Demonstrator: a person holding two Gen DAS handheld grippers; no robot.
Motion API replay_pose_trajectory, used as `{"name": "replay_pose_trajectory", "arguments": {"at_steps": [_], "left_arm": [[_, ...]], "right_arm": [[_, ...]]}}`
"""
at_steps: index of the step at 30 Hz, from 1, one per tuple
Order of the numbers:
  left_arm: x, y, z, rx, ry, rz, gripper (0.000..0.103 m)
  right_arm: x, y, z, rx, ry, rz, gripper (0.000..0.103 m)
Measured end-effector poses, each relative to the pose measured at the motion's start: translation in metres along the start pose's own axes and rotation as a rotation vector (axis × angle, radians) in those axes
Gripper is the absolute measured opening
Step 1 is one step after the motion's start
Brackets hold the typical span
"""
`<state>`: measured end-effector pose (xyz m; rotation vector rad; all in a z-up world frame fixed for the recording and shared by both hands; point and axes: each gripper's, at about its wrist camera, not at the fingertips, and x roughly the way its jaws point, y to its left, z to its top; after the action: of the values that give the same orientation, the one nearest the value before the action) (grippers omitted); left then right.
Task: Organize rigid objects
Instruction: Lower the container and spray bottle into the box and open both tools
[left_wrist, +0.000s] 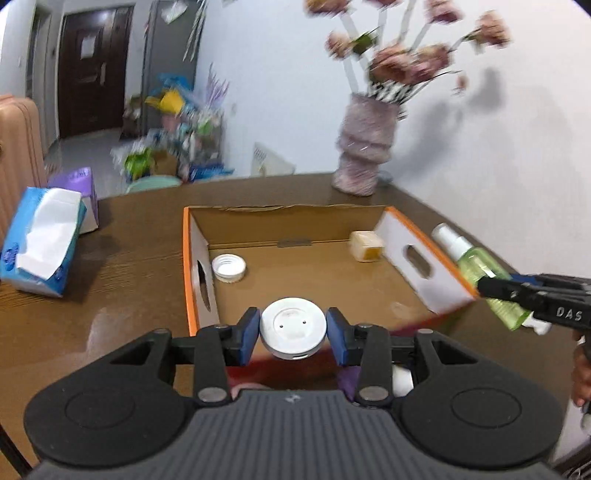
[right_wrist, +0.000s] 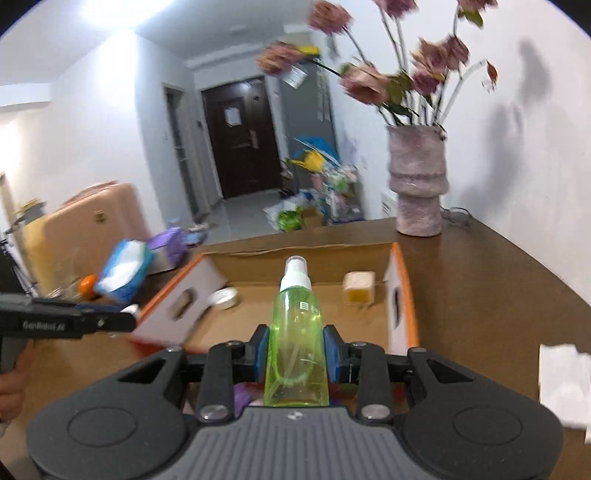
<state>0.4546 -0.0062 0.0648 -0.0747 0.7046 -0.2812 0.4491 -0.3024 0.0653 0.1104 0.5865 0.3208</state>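
Left gripper (left_wrist: 294, 334) held closed on a round white puck (left_wrist: 293, 329), blue pads pressed against its two sides, raised above the near edge of the cardboard box (left_wrist: 284, 219). Right gripper (right_wrist: 295, 349) clamped on a green spray bottle (right_wrist: 297, 350), white nozzle pointed away toward the box, bottle lifted clear of the brown table (right_wrist: 480, 295). Seen from the left wrist, the same bottle (left_wrist: 480, 269) hung just outside the box's right wall.

Inside the box, lying on its floor: a white cap (left_wrist: 229, 268) by the left wall and a pale yellow block (left_wrist: 366, 246) near the far right corner, well apart.

On the table beyond: a pink vase (left_wrist: 364, 147) with blurred flowers, behind the box. Off to the left, a blue tissue pack (left_wrist: 40, 240).
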Motion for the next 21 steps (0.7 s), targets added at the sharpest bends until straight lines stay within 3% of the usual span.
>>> {"name": "replay_pose_trajectory", "arguments": {"at_steps": [4,10,11,12,14,21], "left_arm": [[0.046,0.007,0.018,0.008,0.078,0.059,0.04],[0.095,0.012,0.022,0.072,0.154,0.121,0.04],[0.1,0.013,0.022,0.079,0.161,0.126,0.04],[0.104,0.014,0.022,0.083,0.167,0.131,0.04],[0.109,0.016,0.02,0.092,0.177,0.131,0.043],[0.109,0.015,0.02,0.109,0.171,0.129,0.052]], "right_arm": [[0.053,-0.022,0.024,0.015,0.091,-0.06,0.03],[0.114,-0.02,0.027,-0.085,0.207,-0.147,0.03],[0.122,-0.017,0.027,-0.114,0.218,-0.162,0.008],[0.128,-0.015,0.027,-0.134,0.229,-0.184,0.0],[0.136,-0.011,0.025,-0.163,0.245,-0.204,0.008],[0.146,-0.012,0.028,-0.167,0.263,-0.196,0.01]]}}
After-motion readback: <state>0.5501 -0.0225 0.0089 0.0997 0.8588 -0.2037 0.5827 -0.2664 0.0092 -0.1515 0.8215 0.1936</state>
